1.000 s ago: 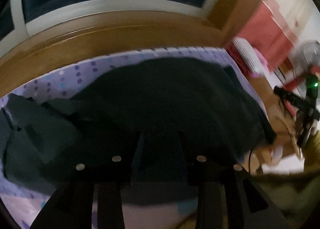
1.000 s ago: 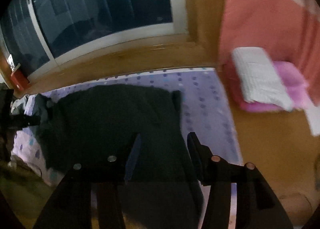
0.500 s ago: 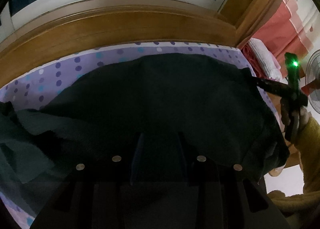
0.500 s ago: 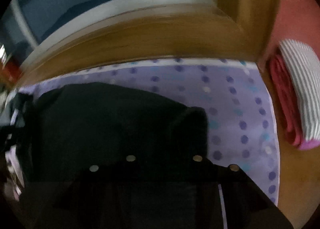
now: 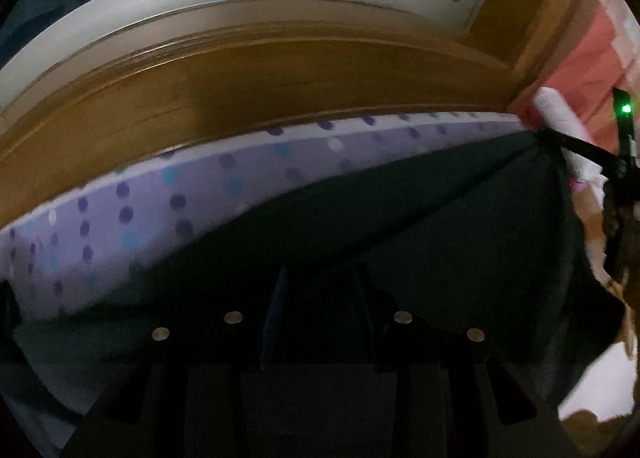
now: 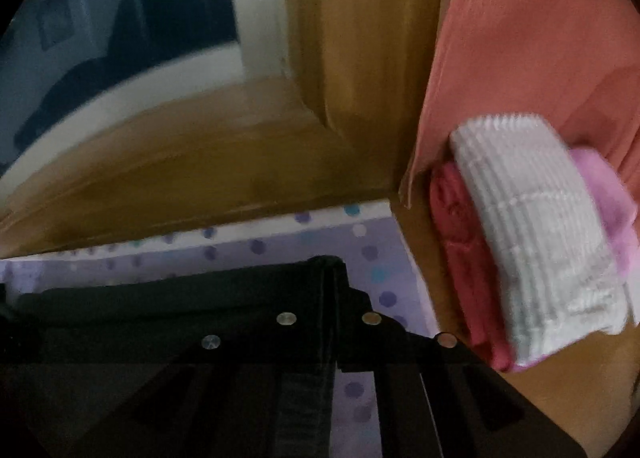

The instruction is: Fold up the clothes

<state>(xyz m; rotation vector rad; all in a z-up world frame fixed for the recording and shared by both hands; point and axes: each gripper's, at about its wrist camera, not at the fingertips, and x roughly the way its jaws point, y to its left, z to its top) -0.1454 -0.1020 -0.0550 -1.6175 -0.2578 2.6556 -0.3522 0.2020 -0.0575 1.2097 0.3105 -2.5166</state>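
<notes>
A dark, almost black soft-fabric garment point(image 5: 420, 226) is stretched taut above the lilac polka-dotted sheet point(image 5: 140, 210), one corner drawn out to a point at the far right, where the right gripper point(image 6: 330, 290) has its two black fingers pressed together on the cloth's edge. The left gripper point(image 5: 316, 298) sits low under the near hem; its ribbed fingers point(image 5: 274, 314) stand only narrowly apart with dark fabric all around them, and in this dim light I cannot tell whether they are really pinching it. My guess is the fold is somewhere in the middle: the cloth is lifted and spread between the two tools, not lying flat in a neat packet, so laying it over and smoothing it remains. The fabric looks limp and matte, creasing in long tension lines towards the pulled corner. Just beside the sheet, on the brown wooden ledge point(image 6: 424, 258), rests a tidy stack of folded clothes point(image 6: 532, 230): a white ribbed piece over pink and deep red ones.
</notes>
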